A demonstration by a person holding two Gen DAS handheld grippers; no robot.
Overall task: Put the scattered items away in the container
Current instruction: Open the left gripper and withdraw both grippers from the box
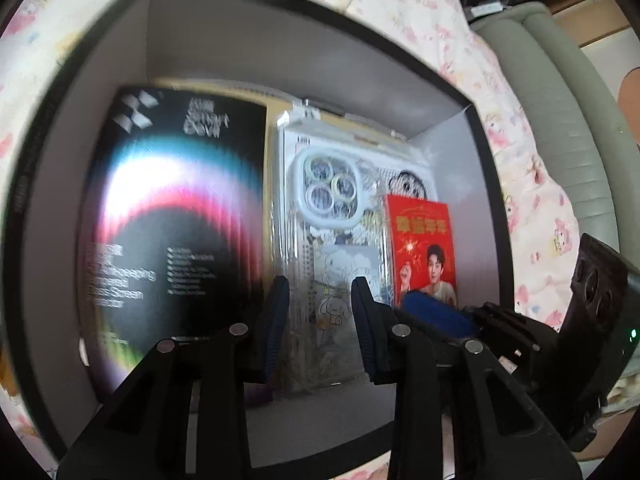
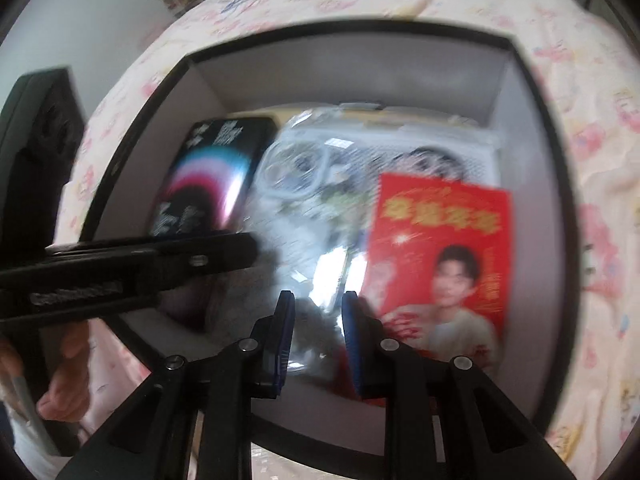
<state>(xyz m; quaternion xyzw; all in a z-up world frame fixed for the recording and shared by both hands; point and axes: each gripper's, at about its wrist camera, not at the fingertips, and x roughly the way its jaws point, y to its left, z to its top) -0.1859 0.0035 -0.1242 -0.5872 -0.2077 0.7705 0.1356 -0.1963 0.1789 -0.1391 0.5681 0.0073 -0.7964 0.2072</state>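
A black-rimmed box (image 1: 404, 46) with grey walls fills both views. On its floor lie a black screen-protector pack (image 1: 176, 216), a clear-wrapped phone case (image 1: 332, 216) and a red card (image 1: 424, 244) showing a person's picture. My left gripper (image 1: 320, 286) hangs open above the near end of the phone case, nothing between its blue pads. My right gripper (image 2: 318, 298) is open too, with a narrow gap, over the shiny wrap (image 2: 320, 216), the red card (image 2: 440, 240) just to its right. The picture is blurred. Each gripper shows in the other's view: the right gripper (image 1: 440, 318), the left gripper (image 2: 160, 264).
The box (image 2: 360, 28) sits on a pale bedspread (image 1: 520, 168) printed with pink figures. A grey-green padded edge (image 1: 560, 92) runs along the right. A person's hand (image 2: 66, 384) holds the left tool at the lower left of the right wrist view.
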